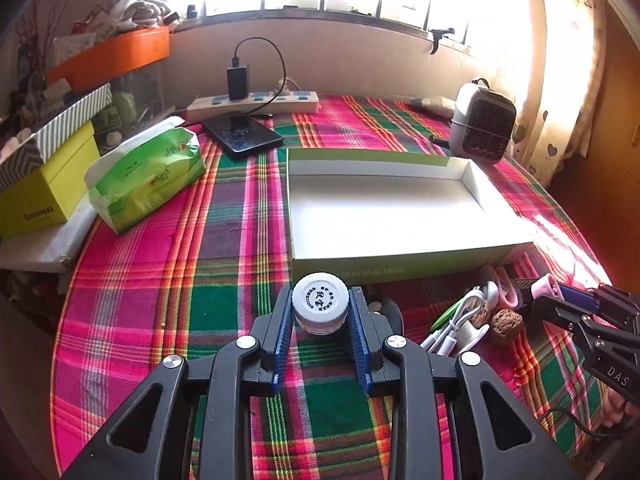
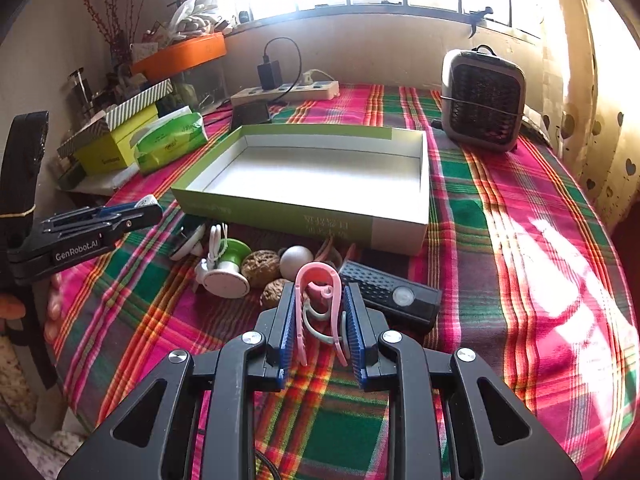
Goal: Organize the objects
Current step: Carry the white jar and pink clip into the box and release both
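Note:
My left gripper (image 1: 320,312) is shut on a small bottle with a white cap (image 1: 320,298), held just in front of the near wall of the shallow green box with a white inside (image 1: 400,266). My right gripper (image 2: 320,312) is shut on a pink plastic clip (image 2: 318,280), low over the tablecloth before the same box (image 2: 304,216). Small items lie in front of the box: a green and white cable reel (image 2: 226,268), two walnuts (image 2: 260,266), a grey ball (image 2: 295,261) and a black oblong device (image 2: 390,292). The left gripper also shows in the right wrist view (image 2: 154,206).
A plaid cloth (image 1: 180,280) covers the table. A green tissue pack (image 1: 148,176), stacked boxes (image 1: 44,188), a phone (image 1: 242,136), a power strip (image 1: 256,102) and a small grey heater (image 1: 482,122) stand around the back. The table edge curves away at the right.

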Demonstrator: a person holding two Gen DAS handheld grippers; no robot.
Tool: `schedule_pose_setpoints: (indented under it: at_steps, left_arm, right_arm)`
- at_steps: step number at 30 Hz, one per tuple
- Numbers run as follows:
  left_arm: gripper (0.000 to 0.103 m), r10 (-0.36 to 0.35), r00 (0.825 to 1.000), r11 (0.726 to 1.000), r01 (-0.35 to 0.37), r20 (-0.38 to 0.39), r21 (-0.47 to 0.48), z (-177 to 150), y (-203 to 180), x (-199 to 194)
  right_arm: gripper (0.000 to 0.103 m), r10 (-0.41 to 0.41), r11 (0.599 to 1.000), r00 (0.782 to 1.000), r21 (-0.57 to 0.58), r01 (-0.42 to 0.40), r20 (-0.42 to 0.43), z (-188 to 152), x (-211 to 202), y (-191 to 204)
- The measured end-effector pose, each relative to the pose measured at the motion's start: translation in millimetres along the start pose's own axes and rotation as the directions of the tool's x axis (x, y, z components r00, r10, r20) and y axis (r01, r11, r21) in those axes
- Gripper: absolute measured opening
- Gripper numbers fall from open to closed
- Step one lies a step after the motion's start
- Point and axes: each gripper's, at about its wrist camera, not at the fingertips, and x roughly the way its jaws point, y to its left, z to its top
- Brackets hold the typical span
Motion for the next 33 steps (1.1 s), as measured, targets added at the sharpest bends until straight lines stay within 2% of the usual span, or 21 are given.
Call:
schedule_pose_setpoints:
  at_steps: [5,11,19,25,28,33]
  left_arm:
    - [0.025,-0.033,0.999,0.999,0.033,0.011,0.002,21,-5,10]
    - [0.025,-0.067,0.998,0.998,0.067,-0.003,-0.005,46,-7,29]
    - [0.025,-0.052,0.999,0.998,0.052,-0.003,0.028,74,-12,54]
    - [0.025,-0.062,0.997,0.998,0.063,-0.054,0.028,89,-14,83]
    - [0.025,-0.035,0.998,0.998,0.038,-0.061,0.042,94,-14,93]
    - [0.025,-0.034,0.994,0.997,0.040,-0.103,0.063,100,-16,113]
  right_arm:
    - [0.025,0.004,1.000,1.000,-0.006,-0.004,0.018,27,5,1]
    - [0.025,0.006,1.000,1.000,-0.021,-0.006,-0.003,56,26,4]
    - [0.025,0.023,1.000,0.998,0.007,-0.023,-0.055,92,62,-1]
    - [0.025,0.021,0.999,0.995,0.037,-0.017,-0.098,112,93,-6]
    - [0.025,0.015,1.000,0.992,0.029,-0.011,-0.127,118,109,-6]
    - [0.025,-0.001,0.999,0.988,0.041,0.007,-0.154,123,126,-11]
